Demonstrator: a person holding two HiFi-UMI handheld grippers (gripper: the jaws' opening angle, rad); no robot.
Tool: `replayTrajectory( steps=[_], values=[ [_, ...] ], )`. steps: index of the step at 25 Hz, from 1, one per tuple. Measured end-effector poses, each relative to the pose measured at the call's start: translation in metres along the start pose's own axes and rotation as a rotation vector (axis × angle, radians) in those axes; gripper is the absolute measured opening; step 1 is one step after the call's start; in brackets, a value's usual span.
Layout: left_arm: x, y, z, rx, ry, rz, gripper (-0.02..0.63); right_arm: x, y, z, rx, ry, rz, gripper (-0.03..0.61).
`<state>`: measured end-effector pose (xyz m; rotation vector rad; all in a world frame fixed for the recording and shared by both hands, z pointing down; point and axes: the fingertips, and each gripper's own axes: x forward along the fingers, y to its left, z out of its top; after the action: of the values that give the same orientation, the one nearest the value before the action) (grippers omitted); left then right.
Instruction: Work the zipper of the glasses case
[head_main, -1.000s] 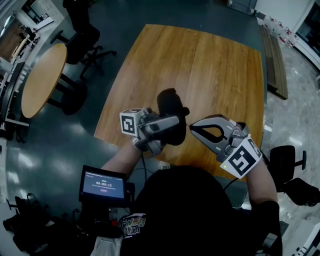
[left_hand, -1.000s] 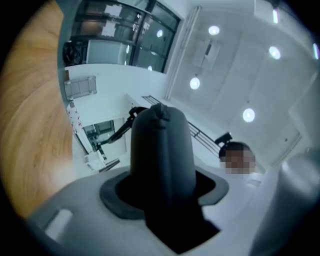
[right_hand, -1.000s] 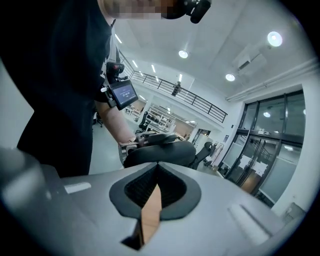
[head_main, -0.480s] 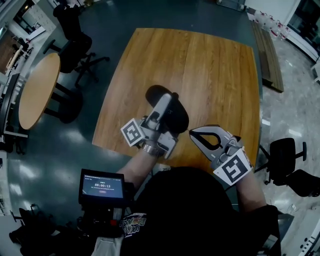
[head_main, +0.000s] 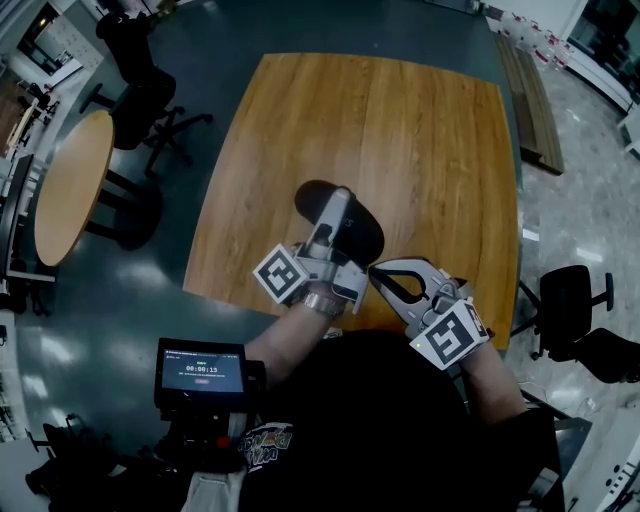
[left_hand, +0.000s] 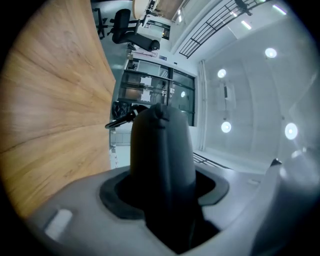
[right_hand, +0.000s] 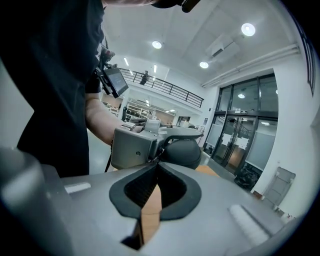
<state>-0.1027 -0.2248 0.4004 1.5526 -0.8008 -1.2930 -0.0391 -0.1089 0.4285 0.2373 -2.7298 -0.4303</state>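
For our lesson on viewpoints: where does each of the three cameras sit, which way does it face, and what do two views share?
Head view: on the person's head, facing steeply down at the wooden table; shows forearms, left gripper, right gripper.
Left gripper view: on that gripper, looking along its jaws at the glasses case clamped between them; no body shows.
Right gripper view: on that gripper, jaws together, facing the left gripper; shows left forearm, torso.
Shared: all three show the glasses case.

My wooden surface (head_main: 400, 150) stands on a dark glossy floor (head_main: 230, 30). Off its left edge I see a round table (head_main: 70, 170) and black chairs (head_main: 140, 95); round ceiling lights (right_hand: 248, 29) shine above glass doors (right_hand: 245, 135).
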Motion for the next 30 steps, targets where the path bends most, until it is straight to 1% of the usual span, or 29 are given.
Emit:
replayTrajectory(
  steps=[3,8,12,15,17,20,23,25,26,28,29,30],
  values=[
    [-0.003,0.005,-0.003,0.021,0.006,0.023,0.252,0.003,0.002,-0.003,-0.025,0.014,-0.009,0.005],
    [-0.005,0.009,-0.012,0.071,0.078,0.042,0.252,0.000,0.005,-0.014,-0.045,0.038,-0.001,0.005],
    [-0.009,0.010,-0.017,0.099,0.119,0.035,0.252,-0.012,-0.006,-0.028,0.000,0.054,-0.045,0.005],
    [-0.013,0.010,-0.020,0.115,0.152,0.027,0.252,-0.019,-0.012,-0.033,0.053,0.023,-0.081,0.005],
    [-0.015,0.009,-0.019,0.106,0.149,0.019,0.252,-0.021,-0.013,-0.032,0.086,0.000,-0.084,0.005],
    [-0.016,0.011,-0.022,0.106,0.138,0.026,0.250,-0.023,-0.012,-0.036,0.068,0.019,-0.079,0.006],
    [-0.019,0.017,-0.020,0.090,0.111,0.046,0.249,-0.023,-0.010,-0.038,0.070,0.019,-0.071,0.006],
    [-0.020,0.021,-0.021,0.086,0.099,0.065,0.250,-0.023,-0.009,-0.037,0.099,-0.005,-0.071,0.011],
    [-0.020,0.022,-0.021,0.086,0.098,0.072,0.249,-0.023,-0.009,-0.035,0.132,-0.031,-0.078,0.022],
    [-0.021,0.023,-0.022,0.091,0.100,0.077,0.250,-0.023,-0.013,-0.030,0.214,-0.083,-0.112,0.173],
    [-0.021,0.023,-0.022,0.098,0.102,0.077,0.250,-0.022,-0.017,-0.029,0.239,-0.095,-0.136,0.209],
    [-0.021,0.022,-0.022,0.110,0.107,0.077,0.250,-0.021,-0.020,-0.029,0.247,-0.096,-0.162,0.209]
  ],
)
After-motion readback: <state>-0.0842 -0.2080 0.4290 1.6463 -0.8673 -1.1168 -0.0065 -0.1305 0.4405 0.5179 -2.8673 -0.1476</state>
